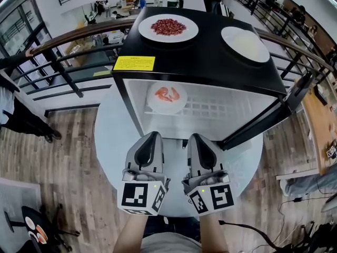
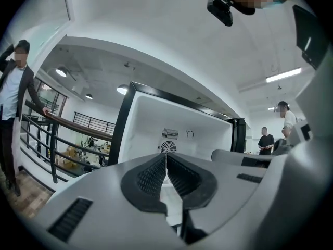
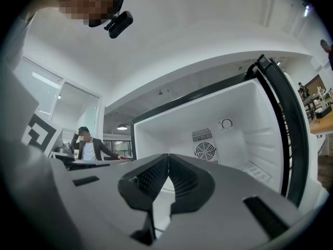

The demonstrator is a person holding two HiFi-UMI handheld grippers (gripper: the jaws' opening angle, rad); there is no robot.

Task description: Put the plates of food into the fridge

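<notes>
A small black fridge stands open on a round white table, its door swung to the right. Inside, on the wire shelf, sits a white plate of shrimp. On the fridge top rest a plate of red food and a plate of white food. My left gripper and right gripper hang side by side in front of the opening, both shut and empty. The left gripper and the right gripper each face the white interior with its fan vent.
A curved wooden railing runs behind the fridge over a lower floor. A person stands at the left by the railing. A yellow label is on the fridge top's front edge. Cables lie on the wooden floor at the right.
</notes>
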